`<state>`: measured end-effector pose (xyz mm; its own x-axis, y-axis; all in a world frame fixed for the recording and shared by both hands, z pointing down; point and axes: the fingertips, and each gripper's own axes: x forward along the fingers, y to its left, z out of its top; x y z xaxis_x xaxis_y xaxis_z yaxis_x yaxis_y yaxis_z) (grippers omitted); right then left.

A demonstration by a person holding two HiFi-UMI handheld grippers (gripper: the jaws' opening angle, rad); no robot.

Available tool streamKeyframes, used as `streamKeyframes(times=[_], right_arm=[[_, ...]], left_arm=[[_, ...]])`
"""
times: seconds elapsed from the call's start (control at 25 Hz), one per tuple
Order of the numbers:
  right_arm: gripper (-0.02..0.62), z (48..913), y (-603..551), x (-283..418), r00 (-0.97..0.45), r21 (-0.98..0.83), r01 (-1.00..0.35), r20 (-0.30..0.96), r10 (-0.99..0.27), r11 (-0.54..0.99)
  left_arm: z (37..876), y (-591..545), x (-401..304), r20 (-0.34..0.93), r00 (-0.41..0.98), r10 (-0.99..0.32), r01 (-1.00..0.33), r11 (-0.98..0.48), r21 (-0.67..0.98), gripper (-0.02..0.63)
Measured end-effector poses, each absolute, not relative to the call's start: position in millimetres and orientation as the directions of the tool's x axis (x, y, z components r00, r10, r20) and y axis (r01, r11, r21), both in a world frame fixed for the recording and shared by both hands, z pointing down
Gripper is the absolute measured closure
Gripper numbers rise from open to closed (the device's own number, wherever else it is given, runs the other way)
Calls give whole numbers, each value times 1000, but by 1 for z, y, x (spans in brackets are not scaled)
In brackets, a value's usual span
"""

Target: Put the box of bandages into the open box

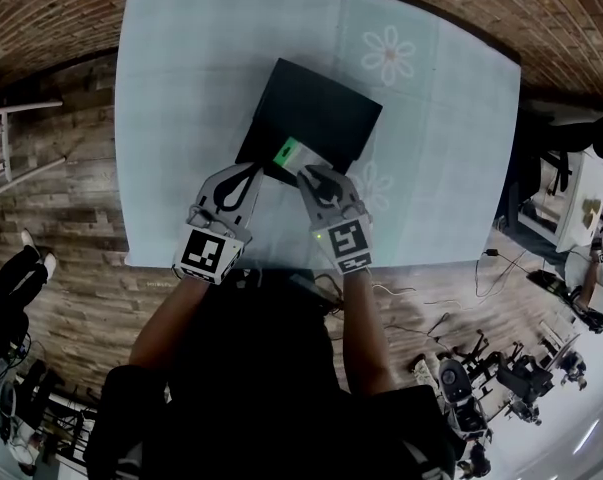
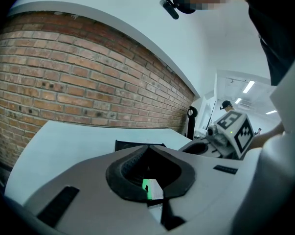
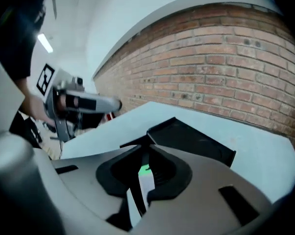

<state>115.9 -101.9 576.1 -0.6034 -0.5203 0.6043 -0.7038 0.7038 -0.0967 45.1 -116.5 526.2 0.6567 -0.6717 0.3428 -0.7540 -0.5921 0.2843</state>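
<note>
The open box [image 1: 316, 118] is black, the box of bandages [image 1: 289, 154] green and white.

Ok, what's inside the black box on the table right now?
Only a dark, bare-looking floor shows inside the open box. Its near edge is covered by the box of bandages, between the left gripper and right gripper, so that strip is unseen.

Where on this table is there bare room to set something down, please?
Bare cloth runs left of the open box to the table edge, along the far side, and right around the flower prints. Crowded: the near middle, where left claw, right claw and bandage box meet.
</note>
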Motion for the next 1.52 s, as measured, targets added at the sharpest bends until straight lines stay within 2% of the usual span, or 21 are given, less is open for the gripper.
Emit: streamKeyframes(times=[0.24,0.52,0.8,1.52], right_arm=[[551,498,-102,134,-641,-222,-762,389,-661,608],[552,432,-76,150,-482,-276,-863,197,-854,423],[551,410,-25,158,-321,-179,-939,148,-935,294],[552,398,20,127,-266,-114,-961,132,-955,252]], left_arm=[[514,-109,38,323,648,-689,-761,-592,265,575],[491,-90,21,279,637,-719,-771,-587,247,575],[463,-61,3,248,646,-722,-763,-612,207,575],[432,-23,-2,177,728,-662,-686,-701,195,575]])
